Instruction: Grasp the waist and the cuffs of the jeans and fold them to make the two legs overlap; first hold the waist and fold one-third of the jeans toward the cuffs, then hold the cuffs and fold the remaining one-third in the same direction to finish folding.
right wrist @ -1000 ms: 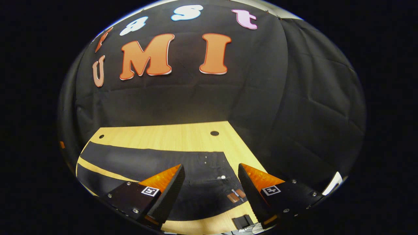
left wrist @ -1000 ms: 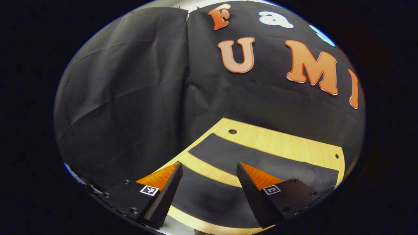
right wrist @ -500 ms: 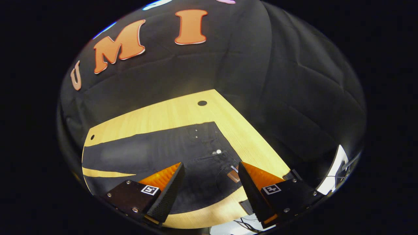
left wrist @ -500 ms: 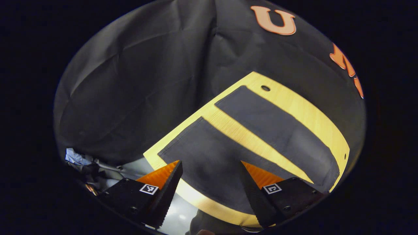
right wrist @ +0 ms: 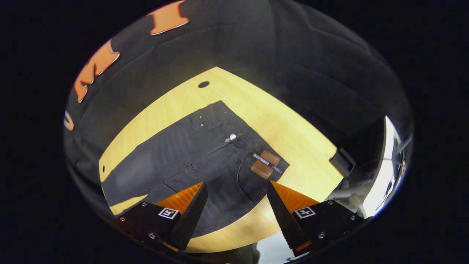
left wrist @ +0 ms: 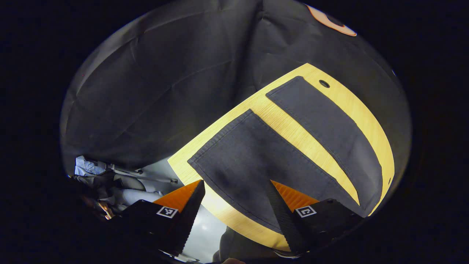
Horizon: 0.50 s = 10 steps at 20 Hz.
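A: Over the near edge of the desk (left wrist: 278,121), what changed?
B: Both claws tipped down from the wall; the jeans (right wrist: 205,161) now lie flat, legs apart, under them.
A: Gripping?
B: No. Left claw (left wrist: 234,205) hangs spread above the near cuff (left wrist: 220,146), right claw (right wrist: 236,205) spread beside the waist (right wrist: 256,154). Folding hasn't begun.

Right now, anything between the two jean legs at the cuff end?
Nothing. In the left gripper view, a bare strip of wooden table separates the near leg from the far leg of the jeans.
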Each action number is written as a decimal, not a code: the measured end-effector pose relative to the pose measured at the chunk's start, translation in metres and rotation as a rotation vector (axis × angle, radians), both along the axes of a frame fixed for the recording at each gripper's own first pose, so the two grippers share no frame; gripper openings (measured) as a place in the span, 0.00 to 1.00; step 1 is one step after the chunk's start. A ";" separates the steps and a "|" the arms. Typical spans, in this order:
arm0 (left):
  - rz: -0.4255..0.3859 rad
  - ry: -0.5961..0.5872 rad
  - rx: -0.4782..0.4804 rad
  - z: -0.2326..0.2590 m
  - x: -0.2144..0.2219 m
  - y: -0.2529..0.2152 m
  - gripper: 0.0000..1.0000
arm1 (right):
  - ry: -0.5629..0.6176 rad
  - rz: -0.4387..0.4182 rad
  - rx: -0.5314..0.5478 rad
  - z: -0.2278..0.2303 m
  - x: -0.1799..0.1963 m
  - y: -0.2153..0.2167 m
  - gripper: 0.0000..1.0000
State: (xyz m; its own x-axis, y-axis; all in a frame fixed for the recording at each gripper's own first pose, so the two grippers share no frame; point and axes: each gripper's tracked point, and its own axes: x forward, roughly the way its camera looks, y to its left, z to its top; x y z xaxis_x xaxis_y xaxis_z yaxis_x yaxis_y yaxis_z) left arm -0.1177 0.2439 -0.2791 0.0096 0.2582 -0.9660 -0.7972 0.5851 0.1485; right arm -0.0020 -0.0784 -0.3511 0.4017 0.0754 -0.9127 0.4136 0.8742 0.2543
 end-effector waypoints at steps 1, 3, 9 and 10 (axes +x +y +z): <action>0.009 0.006 -0.006 -0.002 -0.001 0.003 1.00 | 0.024 -0.014 0.000 -0.006 -0.002 -0.003 0.99; 0.024 0.020 -0.023 -0.008 -0.001 0.008 1.00 | 0.066 -0.018 -0.024 -0.018 -0.007 -0.013 0.99; 0.091 0.078 -0.058 -0.028 -0.010 0.023 1.00 | 0.189 -0.076 0.023 -0.056 -0.014 -0.013 0.99; 0.097 0.087 -0.062 -0.030 -0.010 0.026 1.00 | 0.201 -0.091 0.031 -0.063 -0.014 -0.013 0.99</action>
